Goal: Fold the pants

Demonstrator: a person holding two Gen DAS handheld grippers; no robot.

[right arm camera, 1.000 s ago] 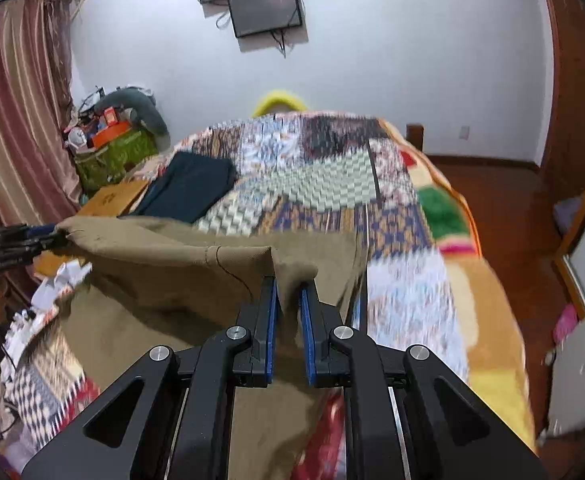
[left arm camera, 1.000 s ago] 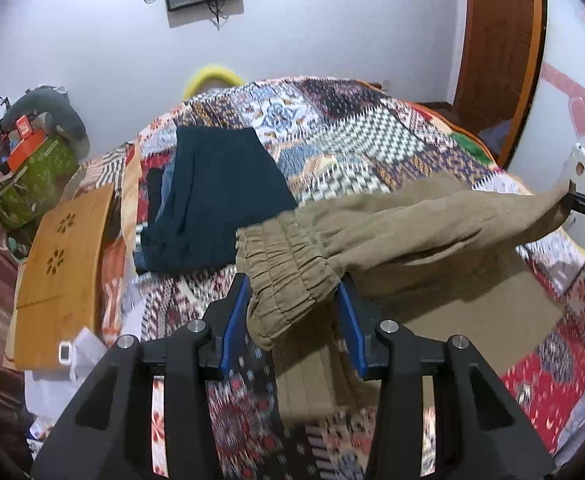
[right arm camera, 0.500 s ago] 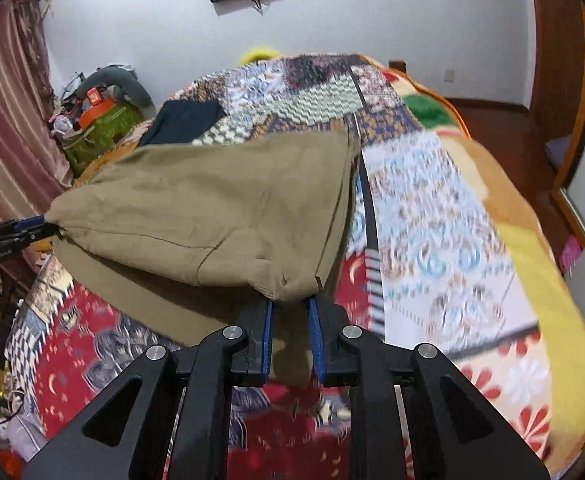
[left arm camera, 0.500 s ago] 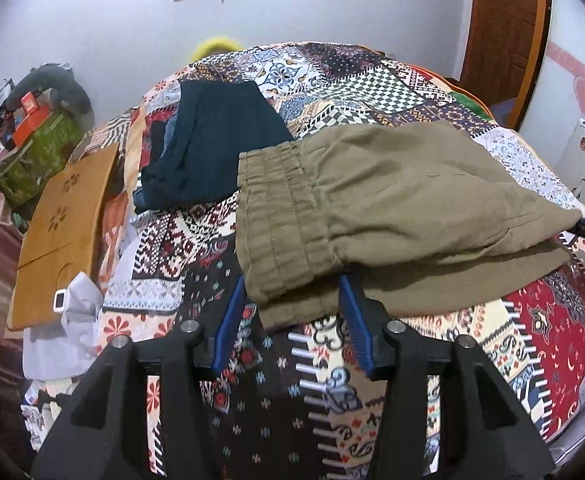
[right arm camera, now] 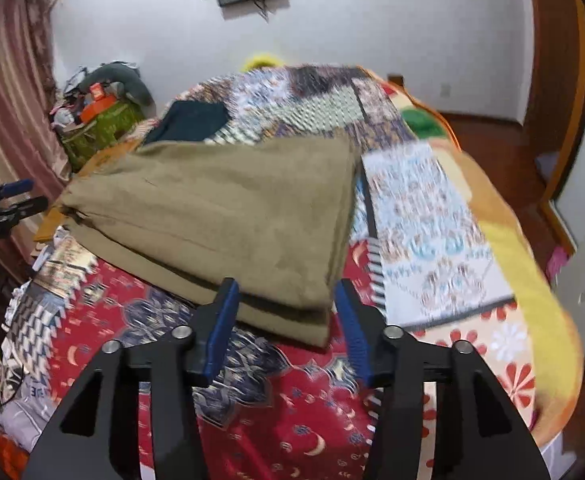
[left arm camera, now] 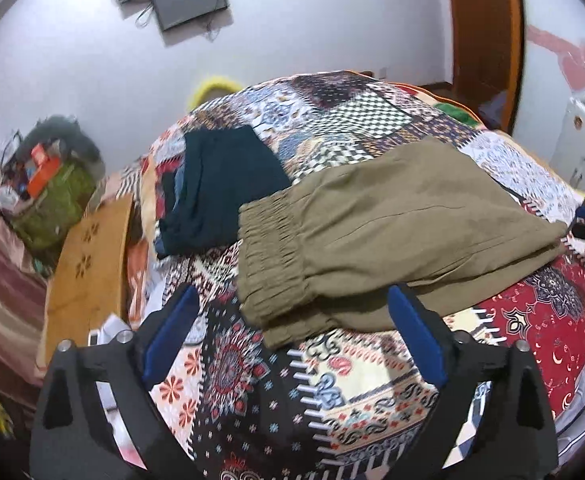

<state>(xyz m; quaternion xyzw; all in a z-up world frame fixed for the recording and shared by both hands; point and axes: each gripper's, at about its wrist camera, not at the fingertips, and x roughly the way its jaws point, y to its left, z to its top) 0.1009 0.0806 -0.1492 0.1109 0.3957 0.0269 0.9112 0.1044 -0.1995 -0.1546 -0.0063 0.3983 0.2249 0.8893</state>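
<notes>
**Fold released, edges at risk**

The pants (left arm camera: 380, 240) lay folded on the bed (left arm camera: 372, 380). Both the left gripper (left arm camera: 292, 336) and the right gripper (right arm camera: 286, 320) were opening, nothing clamped. At 12 o'clock of each, a corner could be snagged and dragged.

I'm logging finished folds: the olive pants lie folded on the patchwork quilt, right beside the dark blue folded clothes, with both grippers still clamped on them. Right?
Not quite. Both grippers have let go: the left gripper and right gripper are opening, pads off the olive pants, as each wrist view shows. The pants do lie folded on the patchwork quilt beside the dark blue folded clothes.
</notes>
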